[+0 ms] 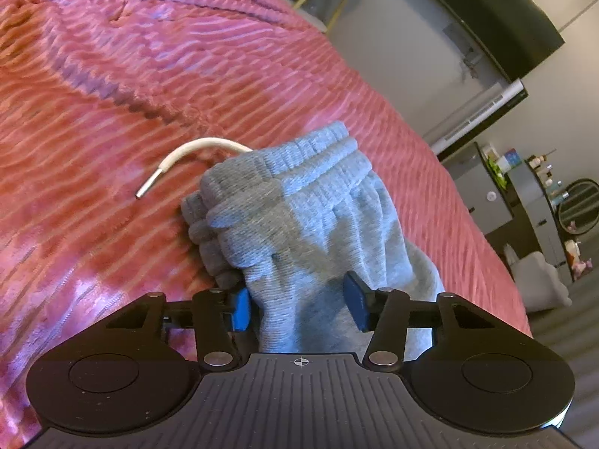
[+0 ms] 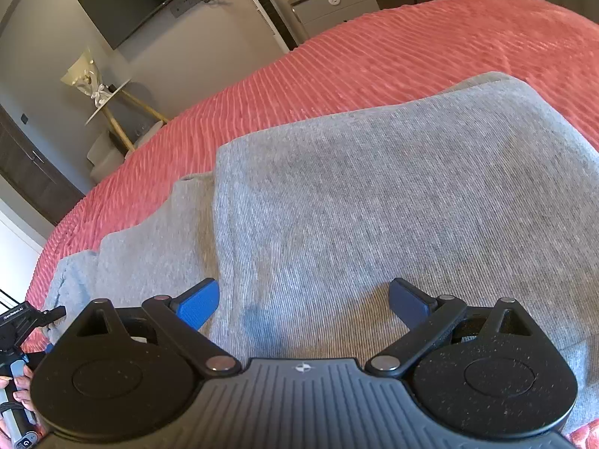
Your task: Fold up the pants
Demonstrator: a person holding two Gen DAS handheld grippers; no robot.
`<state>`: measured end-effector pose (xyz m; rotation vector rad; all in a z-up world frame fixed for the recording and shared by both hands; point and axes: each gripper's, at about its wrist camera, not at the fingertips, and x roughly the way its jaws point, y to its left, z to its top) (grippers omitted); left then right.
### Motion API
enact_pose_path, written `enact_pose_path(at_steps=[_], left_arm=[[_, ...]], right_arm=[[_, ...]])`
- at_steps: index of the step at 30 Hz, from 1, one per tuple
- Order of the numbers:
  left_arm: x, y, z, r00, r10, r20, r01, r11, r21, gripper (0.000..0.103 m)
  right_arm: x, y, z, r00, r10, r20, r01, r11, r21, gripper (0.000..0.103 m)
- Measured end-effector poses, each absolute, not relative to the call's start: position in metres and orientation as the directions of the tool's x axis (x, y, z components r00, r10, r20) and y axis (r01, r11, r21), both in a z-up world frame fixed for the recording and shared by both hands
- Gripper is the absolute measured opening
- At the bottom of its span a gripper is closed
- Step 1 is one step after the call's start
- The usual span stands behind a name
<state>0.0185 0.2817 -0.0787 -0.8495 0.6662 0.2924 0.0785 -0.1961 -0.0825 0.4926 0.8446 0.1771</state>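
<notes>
The grey sweatpants lie on a pink ribbed bedspread [image 1: 112,86]. In the left wrist view my left gripper [image 1: 299,305] is closed on a bunched part of the pants [image 1: 299,205] near the ribbed waistband, with cloth filling the gap between the blue pads. A white drawstring [image 1: 179,159] with a metal tip curls out to the left. In the right wrist view my right gripper [image 2: 303,307] is open, its jaws wide apart, just above the flat folded cloth of the pants [image 2: 374,194]. The left gripper's handle shows at the lower left edge [image 2: 15,340].
The bedspread [image 2: 337,63] stretches past the pants to the bed's far edge. Beyond it stand a wall TV [image 2: 142,0], a small side table with a wrapped bouquet [image 2: 93,86], and grey drawers [image 2: 333,3]. Shelves with small items [image 1: 543,194] are at right.
</notes>
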Motion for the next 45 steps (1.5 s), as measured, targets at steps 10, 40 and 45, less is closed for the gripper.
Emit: enact_pose_path(at_steps=[10,40,45], left_arm=[[0.023,0.277,-0.077,0.741,-0.006,-0.672,-0.487,0.684,-0.544,0.051],[0.009,0.289,-0.082,0.685,-0.095,-0.723,-0.525,0.623,-0.579,0.059],[0.009,0.284,-0.08,0.648,-0.087,-0.757,-0.543,0.644,-0.539,0.073]], right_arm=[[0.079,-0.193,-0.083,0.652,0.334,-0.681,0.037,0.883,0.468,0.097],[0.081,-0.191,-0.084,0.645,0.325,-0.692,0.027,0.895,0.446,0.097],[0.08,-0.196,-0.086,0.654,0.345,-0.673,0.04,0.873,0.486,0.097]])
